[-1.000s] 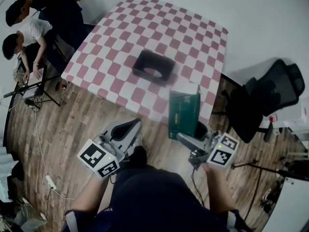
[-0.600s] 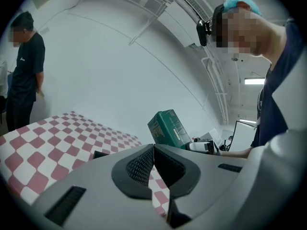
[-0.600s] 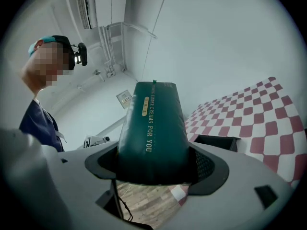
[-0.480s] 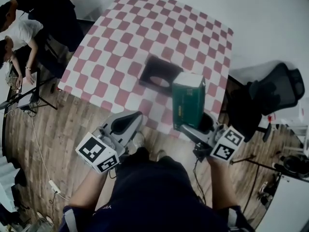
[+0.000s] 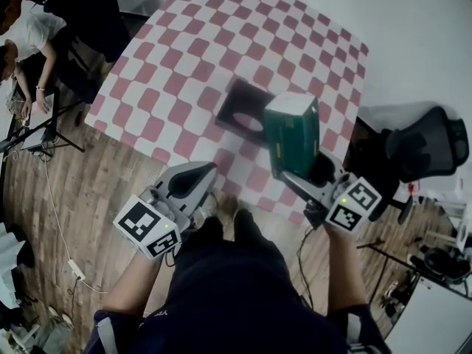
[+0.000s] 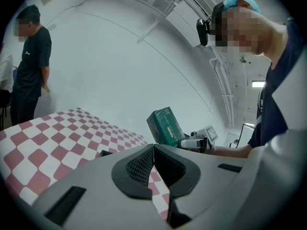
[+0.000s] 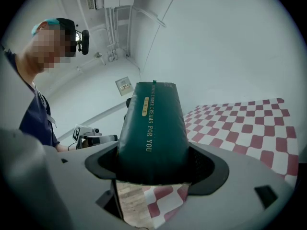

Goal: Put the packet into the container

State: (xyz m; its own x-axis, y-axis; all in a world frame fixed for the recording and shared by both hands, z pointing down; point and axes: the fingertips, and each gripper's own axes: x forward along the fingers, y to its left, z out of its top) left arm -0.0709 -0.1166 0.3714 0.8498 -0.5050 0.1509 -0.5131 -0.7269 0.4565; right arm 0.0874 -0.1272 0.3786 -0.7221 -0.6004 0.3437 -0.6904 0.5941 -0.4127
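A dark green packet (image 5: 293, 140) with gold lettering stands upright in my right gripper (image 5: 310, 177), which is shut on its lower end. The right gripper view shows the packet (image 7: 152, 133) filling the space between the jaws. It hangs above the near right part of the checkered table (image 5: 184, 65), just right of a black container (image 5: 245, 110) with an open top. My left gripper (image 5: 193, 180) is shut with nothing in it, low at the table's near edge. From the left gripper view, the packet (image 6: 165, 126) appears beyond my closed left gripper (image 6: 154, 153).
A black office chair (image 5: 420, 150) stands right of the table. Two people (image 5: 44, 28) sit or stand at the far left beside a stand with cables. Wooden floor (image 5: 81, 198) lies in front of the table. A person (image 6: 29, 66) stands by the white wall.
The right gripper has carried the packet forward and up, from the table's near edge to beside the black container. The left gripper has hardly moved. The head view has shifted forward.
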